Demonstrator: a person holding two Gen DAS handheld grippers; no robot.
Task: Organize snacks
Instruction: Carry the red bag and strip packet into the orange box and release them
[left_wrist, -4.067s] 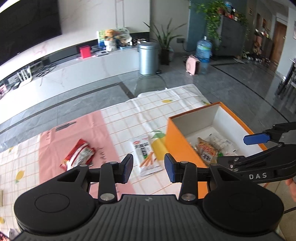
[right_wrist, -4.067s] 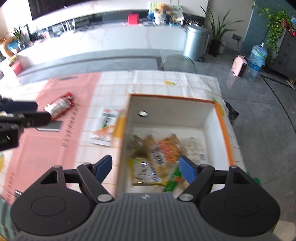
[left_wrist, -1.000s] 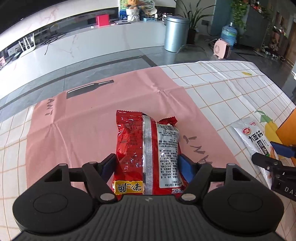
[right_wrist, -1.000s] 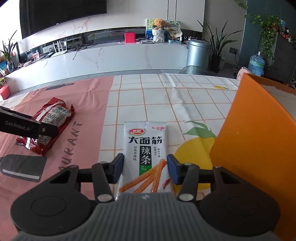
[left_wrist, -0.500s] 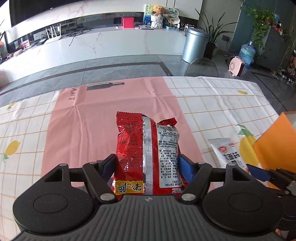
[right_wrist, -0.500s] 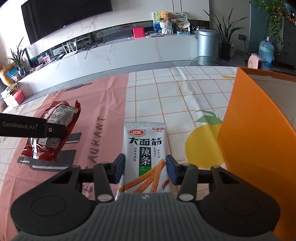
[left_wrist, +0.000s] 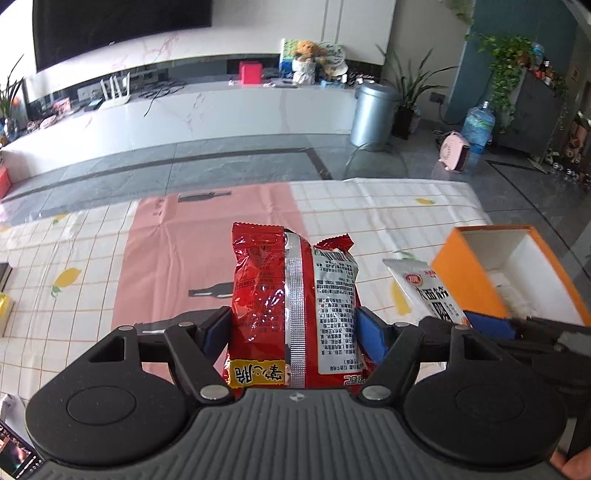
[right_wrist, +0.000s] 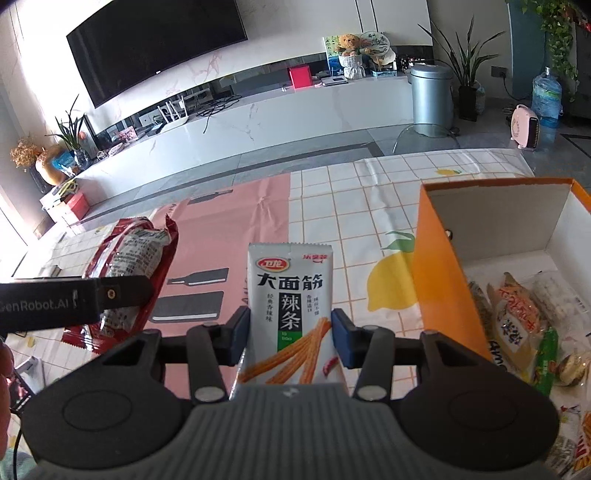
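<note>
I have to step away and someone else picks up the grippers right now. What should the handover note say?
Left gripper: shut on the red snack bag, held above the table.
Right gripper: shut on the white snack packet, also off the table.
Orange box: open, to the right, with several snacks already inside.
Done: both loose packs picked up.
Left: carry both over the box and drop them in.

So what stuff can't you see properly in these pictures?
- Red snack packet: left wrist view, its bottom end is hidden behind the left gripper body.
- White spicy-strip packet: right wrist view, its lower end is hidden by the right gripper.
- Orange box: right wrist view, the picture edge cuts off its right side, so not all snacks inside show.
- The person: only slivers of hands at the picture edges.
</note>
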